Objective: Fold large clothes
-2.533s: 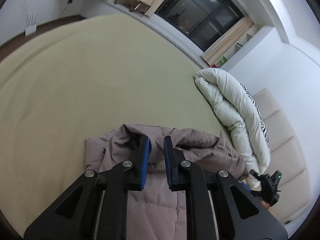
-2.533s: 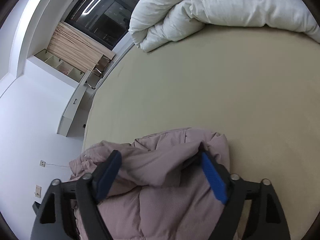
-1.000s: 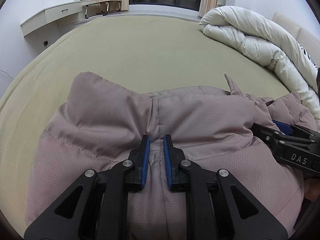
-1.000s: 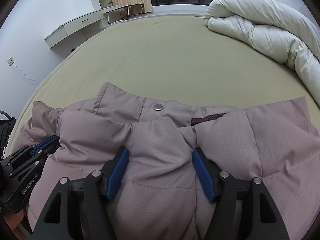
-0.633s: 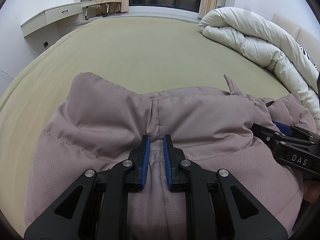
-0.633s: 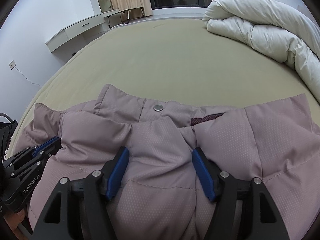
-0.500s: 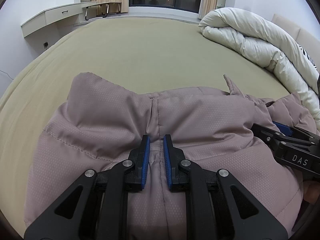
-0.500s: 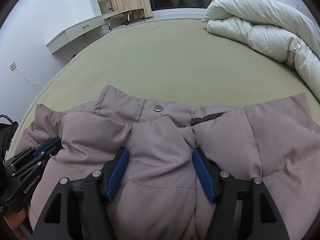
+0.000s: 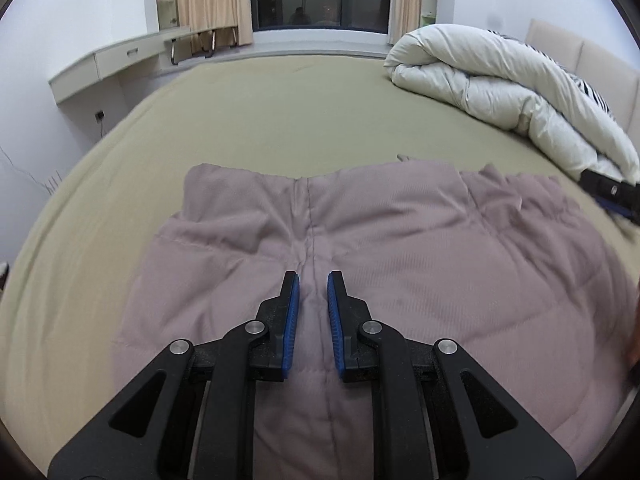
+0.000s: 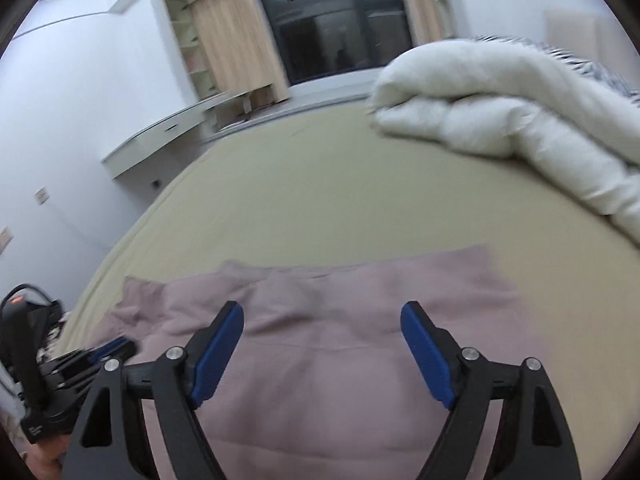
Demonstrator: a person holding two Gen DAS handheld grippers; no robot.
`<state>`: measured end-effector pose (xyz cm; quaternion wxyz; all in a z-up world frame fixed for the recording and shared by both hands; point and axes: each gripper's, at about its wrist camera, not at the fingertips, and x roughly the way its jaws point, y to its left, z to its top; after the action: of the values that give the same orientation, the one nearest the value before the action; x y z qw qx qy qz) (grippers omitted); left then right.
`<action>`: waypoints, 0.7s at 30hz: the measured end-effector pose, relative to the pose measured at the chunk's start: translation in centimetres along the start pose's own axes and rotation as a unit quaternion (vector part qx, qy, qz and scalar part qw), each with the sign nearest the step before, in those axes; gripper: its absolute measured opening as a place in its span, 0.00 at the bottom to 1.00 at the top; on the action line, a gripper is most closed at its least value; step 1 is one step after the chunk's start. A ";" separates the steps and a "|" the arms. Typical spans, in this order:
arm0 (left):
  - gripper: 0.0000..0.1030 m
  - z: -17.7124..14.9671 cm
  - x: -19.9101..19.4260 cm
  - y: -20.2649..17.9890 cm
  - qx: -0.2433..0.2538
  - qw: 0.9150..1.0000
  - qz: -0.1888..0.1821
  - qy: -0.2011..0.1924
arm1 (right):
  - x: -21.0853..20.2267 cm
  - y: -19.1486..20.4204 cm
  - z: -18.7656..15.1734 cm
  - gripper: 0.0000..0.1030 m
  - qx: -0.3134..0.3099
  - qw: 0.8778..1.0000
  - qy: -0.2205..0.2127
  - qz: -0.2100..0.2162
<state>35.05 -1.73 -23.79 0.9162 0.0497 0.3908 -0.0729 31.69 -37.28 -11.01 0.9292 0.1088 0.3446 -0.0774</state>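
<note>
A: Left wrist view: an olive-green bed (image 9: 280,120) fills the frame, with a rolled white duvet (image 9: 500,92) at two o'clock. Where's the garment?

B: The mauve puffer jacket (image 9: 420,280) lies spread on the sheet from centre down to six o'clock.

A: And the left gripper (image 9: 312,312)?

B: Nearly closed; a seam ridge of the jacket runs between the blue pads, though I cannot tell whether they pinch it.

A: The right gripper (image 10: 322,354)?

B: In its own view, jaws opening wide above the jacket, pads clear of the fabric.
</note>
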 end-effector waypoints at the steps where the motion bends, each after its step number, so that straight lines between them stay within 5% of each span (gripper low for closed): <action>1: 0.14 -0.3 0.0 0.1 0.006 1.000 0.001 0.001 | 0.2 -1.7 -0.2 0.81 0.013 1.000 0.018 -0.011; 5: 0.15 -0.7 0.3 0.1 0.009 1.000 -0.007 0.000 | 3.5 -6.7 -3.1 0.81 0.037 0.992 0.108 -0.048; 9: 0.15 -1.6 1.5 1.3 -0.017 0.999 -0.048 -0.002 | 5.1 -9.6 -5.2 0.94 0.108 0.988 0.107 -0.006; 12: 0.15 -1.9 2.5 2.8 -0.048 0.995 -0.090 -0.002 | 5.7 -9.3 -5.6 0.95 0.094 0.991 0.097 -0.015; 20: 0.15 -2.1 3.0 2.8 -0.047 0.996 -0.082 -0.002 | 4.7 -8.5 -5.8 0.95 0.081 0.992 0.091 -0.036; 21: 0.15 -1.8 2.5 2.9 -0.049 0.996 -0.079 0.005 | 3.7 -7.9 -5.2 0.87 0.073 0.992 0.090 -0.052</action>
<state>35.99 1.16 -26.68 0.9069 -0.0264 0.4014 -0.1255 29.48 -43.81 -18.45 0.8785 0.1647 0.4257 -0.1406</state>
